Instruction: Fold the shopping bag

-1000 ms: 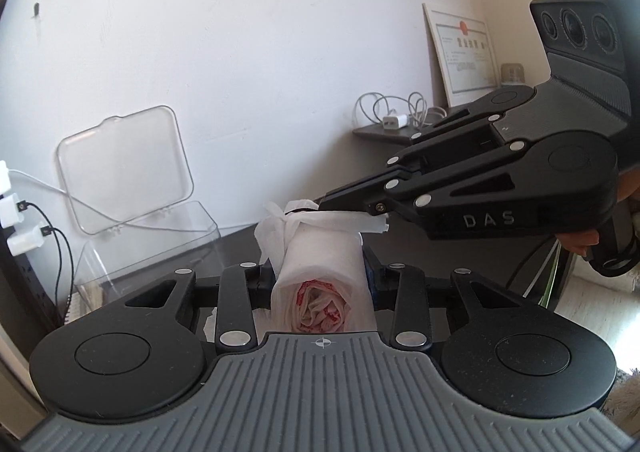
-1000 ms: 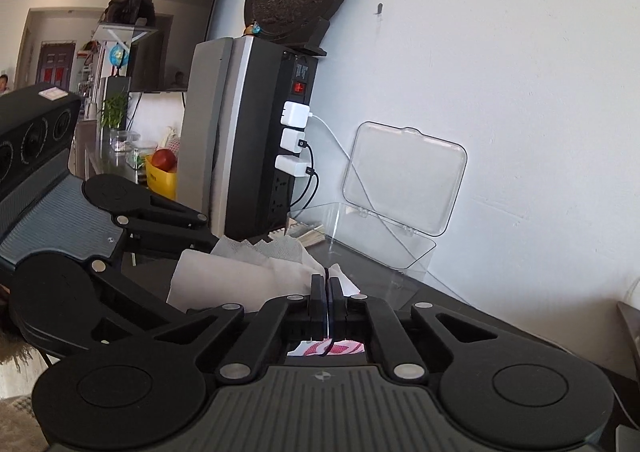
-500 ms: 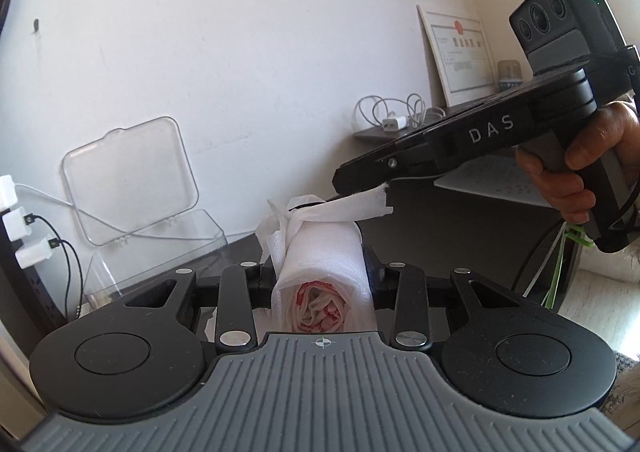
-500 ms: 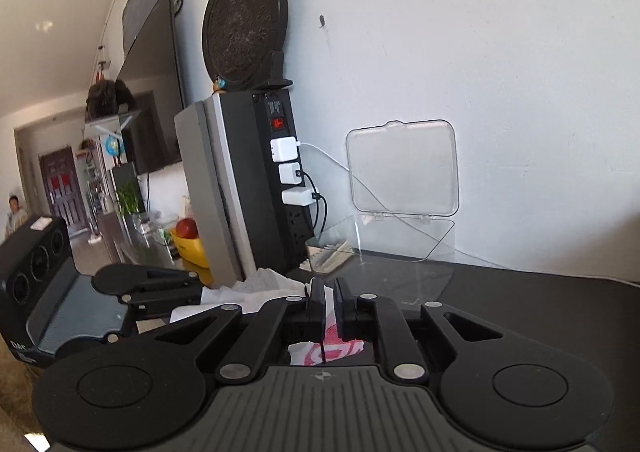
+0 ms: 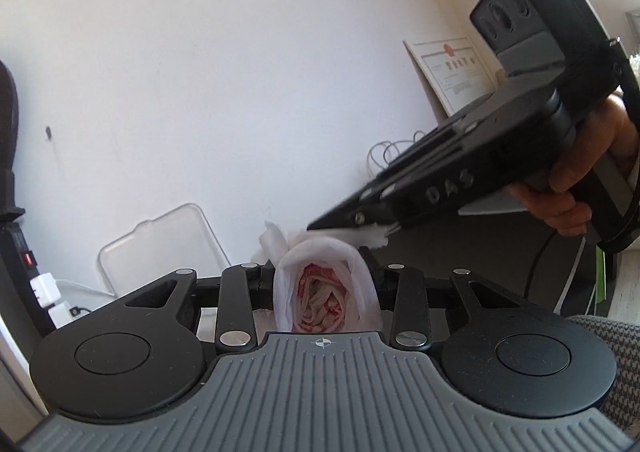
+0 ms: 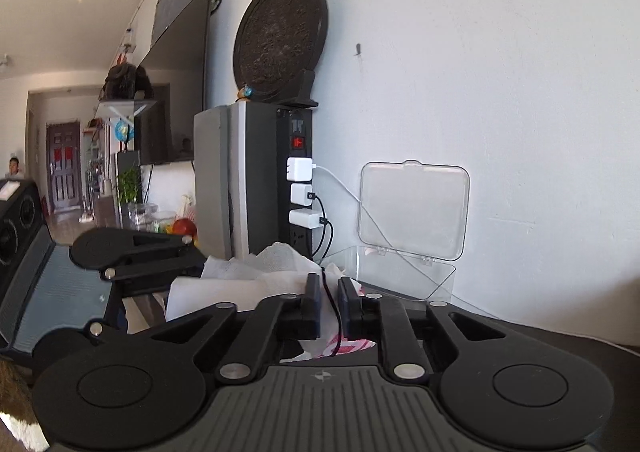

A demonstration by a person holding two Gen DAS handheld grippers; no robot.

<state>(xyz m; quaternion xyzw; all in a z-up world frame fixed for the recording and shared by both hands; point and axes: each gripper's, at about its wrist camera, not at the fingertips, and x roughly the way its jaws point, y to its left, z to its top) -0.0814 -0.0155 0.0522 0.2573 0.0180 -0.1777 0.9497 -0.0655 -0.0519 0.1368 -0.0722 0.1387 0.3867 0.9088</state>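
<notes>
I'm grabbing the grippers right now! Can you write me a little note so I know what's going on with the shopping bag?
Left hand-held gripper: clamped around the rolled shopping bag, held up off the table.
Right hand-held gripper: jaws have just been closing, nipping the bag's loose tail beside the top of the roll.
Done: the bag is rolled into a tight bundle.
Left: probably wrap or tuck the tail so that the roll stays shut, then set it down.

Probably a home living room, wall-mounted television point(image 6: 182, 80), front door point(image 6: 62, 168), fruit bowl point(image 6: 182, 228), potted plant point(image 6: 130, 182)
</notes>
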